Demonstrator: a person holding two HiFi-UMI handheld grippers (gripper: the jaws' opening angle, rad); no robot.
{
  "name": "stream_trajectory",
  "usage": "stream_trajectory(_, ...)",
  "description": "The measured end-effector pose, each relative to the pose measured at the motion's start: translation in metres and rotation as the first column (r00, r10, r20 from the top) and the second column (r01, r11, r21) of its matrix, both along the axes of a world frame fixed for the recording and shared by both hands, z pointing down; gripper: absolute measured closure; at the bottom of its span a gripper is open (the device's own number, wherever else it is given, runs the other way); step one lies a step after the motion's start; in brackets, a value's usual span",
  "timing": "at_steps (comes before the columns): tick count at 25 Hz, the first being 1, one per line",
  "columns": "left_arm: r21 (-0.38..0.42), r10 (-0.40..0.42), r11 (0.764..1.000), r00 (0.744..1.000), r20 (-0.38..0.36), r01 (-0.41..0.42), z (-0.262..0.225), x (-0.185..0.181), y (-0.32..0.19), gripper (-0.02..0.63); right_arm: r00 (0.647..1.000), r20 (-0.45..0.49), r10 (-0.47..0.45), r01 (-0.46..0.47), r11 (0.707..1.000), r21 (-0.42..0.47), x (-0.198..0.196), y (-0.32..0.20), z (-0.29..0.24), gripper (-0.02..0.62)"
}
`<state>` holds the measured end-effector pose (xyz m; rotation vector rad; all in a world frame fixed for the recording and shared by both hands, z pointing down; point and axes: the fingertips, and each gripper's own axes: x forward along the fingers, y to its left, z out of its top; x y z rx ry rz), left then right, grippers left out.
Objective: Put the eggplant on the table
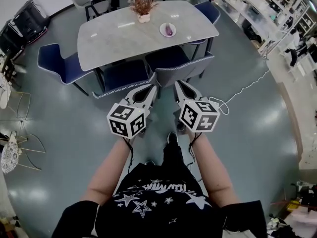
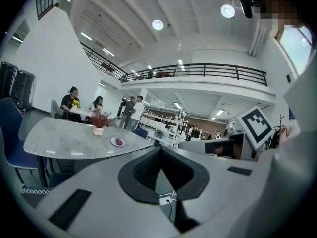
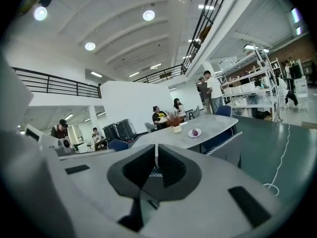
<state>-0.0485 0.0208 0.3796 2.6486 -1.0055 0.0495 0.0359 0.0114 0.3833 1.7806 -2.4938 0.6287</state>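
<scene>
A small purple eggplant (image 1: 169, 30) lies on a white plate (image 1: 164, 32) on the grey marble table (image 1: 119, 36), far ahead of both grippers. In the left gripper view the eggplant (image 2: 118, 142) is a tiny purple spot on the table. It also shows in the right gripper view, where the eggplant (image 3: 194, 132) rests on its plate. My left gripper (image 1: 154, 89) and right gripper (image 1: 177, 84) are held side by side over the floor, short of the chairs. Both are shut and hold nothing: the left gripper (image 2: 161, 152) and the right gripper (image 3: 156, 155) each show their jaws pressed together.
A potted dried plant (image 1: 143, 9) stands on the table behind the plate. Blue chairs (image 1: 126, 76) (image 1: 181, 63) are tucked in along the near side, between me and the table. A white cable (image 1: 242, 89) trails over the floor at right. Shelving (image 1: 262, 9) and several people are farther back.
</scene>
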Motion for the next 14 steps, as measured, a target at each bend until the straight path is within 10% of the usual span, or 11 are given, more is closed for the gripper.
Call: stream_trajectory(14,-0.011,0.016,1.0,1.0,0.014,-0.016,0.005,-0.013,0.043,0.598,0.998,-0.059,0.034,-0.034,0.999,-0.002,-0.006,0.045,0.003,0.569)
